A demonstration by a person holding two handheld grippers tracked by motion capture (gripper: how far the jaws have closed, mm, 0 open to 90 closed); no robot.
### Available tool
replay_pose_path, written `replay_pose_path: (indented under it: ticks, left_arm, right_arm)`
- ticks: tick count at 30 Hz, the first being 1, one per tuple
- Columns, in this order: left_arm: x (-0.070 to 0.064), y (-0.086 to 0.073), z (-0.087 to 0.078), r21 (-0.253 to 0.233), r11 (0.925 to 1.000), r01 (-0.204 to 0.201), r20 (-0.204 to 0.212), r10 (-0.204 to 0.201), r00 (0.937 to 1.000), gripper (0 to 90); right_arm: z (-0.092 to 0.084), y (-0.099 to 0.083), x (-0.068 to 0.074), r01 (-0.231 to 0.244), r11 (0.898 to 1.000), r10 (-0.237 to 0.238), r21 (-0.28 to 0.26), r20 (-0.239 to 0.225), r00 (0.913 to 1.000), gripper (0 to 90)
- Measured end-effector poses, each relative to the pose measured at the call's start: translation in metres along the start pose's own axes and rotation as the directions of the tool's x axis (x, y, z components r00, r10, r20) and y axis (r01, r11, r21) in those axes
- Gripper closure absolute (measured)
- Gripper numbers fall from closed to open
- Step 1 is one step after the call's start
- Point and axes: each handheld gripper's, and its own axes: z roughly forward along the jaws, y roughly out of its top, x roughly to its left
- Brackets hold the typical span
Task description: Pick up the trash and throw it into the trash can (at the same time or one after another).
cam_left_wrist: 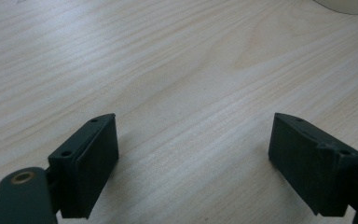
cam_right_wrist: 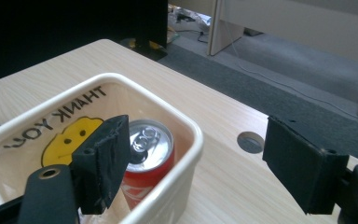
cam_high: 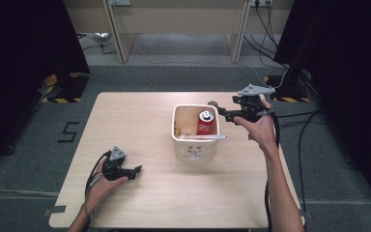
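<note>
High view: the right gripper (cam_high: 221, 112) hangs beside the bin (cam_high: 193, 147), near the can (cam_high: 206, 122) standing inside.

Left gripper view: the left gripper (cam_left_wrist: 193, 158) rests wide open, empty, on the surface (cam_left_wrist: 177, 60).

Right gripper view: jaws wide open, empty; I would center them over the can before lowering.

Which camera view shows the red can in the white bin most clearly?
The right gripper view: the red can stands close, its silver top plain. The high view shows it small inside the white bin. The left gripper view faces bare table.
</note>
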Motion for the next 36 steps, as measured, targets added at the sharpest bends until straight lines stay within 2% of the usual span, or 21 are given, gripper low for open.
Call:
replay_pose_path:
  ticks: [3, 7, 13, 16, 23, 36]
  left_arm:
    - [0.000, 0.000, 0.000, -0.001, 1.0000, 0.000, -0.001, 0.000, 1.0000, 15.2]
    - [0.000, 0.000, 0.000, -0.001, 1.0000, 0.000, -0.001, 0.000, 1.0000, 15.2]
    - [0.000, 0.000, 0.000, 0.000, 1.0000, 0.000, 0.000, 0.000, 1.0000, 15.2]
    - [0.000, 0.000, 0.000, 0.001, 1.0000, -0.003, -0.001, 0.003, 1.0000, 15.2]
    - [0.000, 0.000, 0.000, -0.001, 1.0000, 0.000, -0.001, 0.000, 1.0000, 15.2]
    - [0.000, 0.000, 0.000, -0.001, 1.0000, 0.001, -0.001, -0.001, 1.0000, 15.2]
  right_arm:
    - [-0.005, -0.005, -0.001, -0.008, 1.000, 0.008, 0.001, 0.006, 1.0000, 23.5]
    - [-0.012, -0.013, -0.003, -0.012, 1.000, 0.012, 0.005, 0.036, 0.9993, 23.5]
    - [-0.022, -0.024, -0.007, -0.032, 0.999, 0.032, -0.003, 0.043, 0.9986, 23.5]
    - [-0.028, -0.029, -0.008, -0.027, 1.000, 0.027, -0.003, 0.072, 0.9970, 23.5]
    - [-0.041, -0.042, -0.005, -0.017, 1.000, 0.017, 0.000, 0.097, 0.9951, 23.3]
    - [-0.050, -0.059, 0.003, 0.004, 1.000, -0.006, 0.011, 0.120, 0.9927, 22.5]
